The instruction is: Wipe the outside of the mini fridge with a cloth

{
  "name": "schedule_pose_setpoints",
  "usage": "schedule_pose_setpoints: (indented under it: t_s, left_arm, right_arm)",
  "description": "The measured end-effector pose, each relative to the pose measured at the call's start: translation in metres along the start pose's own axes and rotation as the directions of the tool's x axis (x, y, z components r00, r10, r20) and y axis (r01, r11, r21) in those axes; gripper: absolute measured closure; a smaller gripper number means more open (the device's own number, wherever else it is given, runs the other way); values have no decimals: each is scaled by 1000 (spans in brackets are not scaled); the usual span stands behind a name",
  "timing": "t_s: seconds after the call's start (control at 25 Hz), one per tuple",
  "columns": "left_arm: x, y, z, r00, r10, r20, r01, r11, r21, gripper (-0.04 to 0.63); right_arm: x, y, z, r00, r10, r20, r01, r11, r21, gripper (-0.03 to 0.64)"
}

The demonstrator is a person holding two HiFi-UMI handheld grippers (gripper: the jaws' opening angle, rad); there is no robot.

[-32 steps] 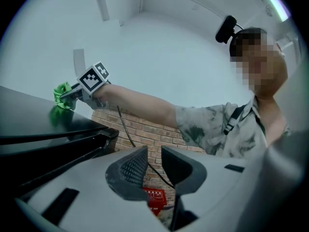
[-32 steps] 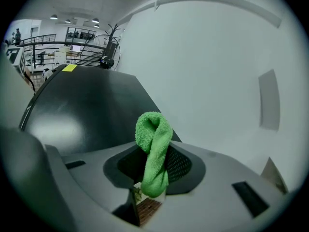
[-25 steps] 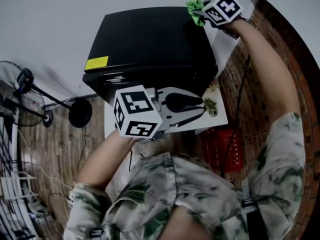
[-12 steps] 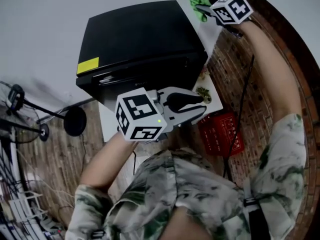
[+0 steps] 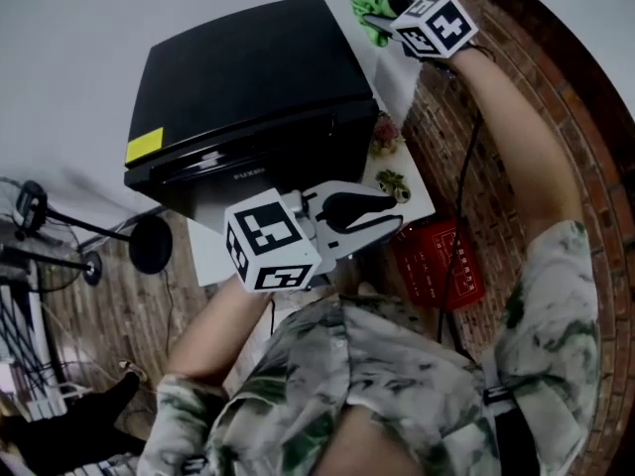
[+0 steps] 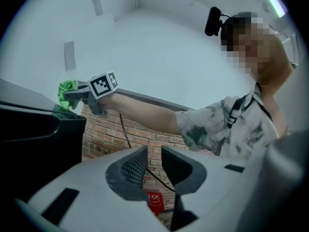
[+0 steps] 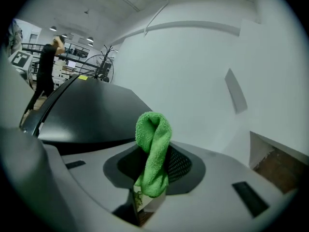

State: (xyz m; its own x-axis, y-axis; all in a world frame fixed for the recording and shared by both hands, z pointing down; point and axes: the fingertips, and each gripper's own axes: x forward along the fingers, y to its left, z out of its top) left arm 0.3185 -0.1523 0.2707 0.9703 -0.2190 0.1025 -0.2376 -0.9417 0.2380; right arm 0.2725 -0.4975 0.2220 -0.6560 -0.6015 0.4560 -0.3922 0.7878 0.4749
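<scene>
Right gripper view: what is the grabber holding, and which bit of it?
The right gripper is shut on the green cloth, pinching its lower half; the folded loop sticks up past the jaws.

Nothing reads clearly for me; the mini fridge [image 5: 248, 77] bears small pale lettering [image 5: 248, 175] (too fine). Its yellow label [image 5: 144, 145] and print on the red box [image 5: 448, 266] are illegible.

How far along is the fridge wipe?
Done: the green cloth is clamped in the right gripper. In hand: it hangs by the rear right corner of the mini fridge, contact unclear. To do: nothing shows which faces are wiped; front and sides likely remain. The left gripper is open.
</scene>
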Motion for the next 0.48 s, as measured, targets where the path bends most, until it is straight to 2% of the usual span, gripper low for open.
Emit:
schedule_pose_setpoints:
  t_s: [0.16,0.48]
  left_arm:
    - [28,19,2,999,43,-4,-43,999,-8,500]
    - [54,43,-1,990,141,6,-141,989,-38,500]
  right_arm:
    - [21,-5,-4,999,27,41,-25,998,-51,497]
    - [71,7,-33,994,77,76,-72,995,-72,497]
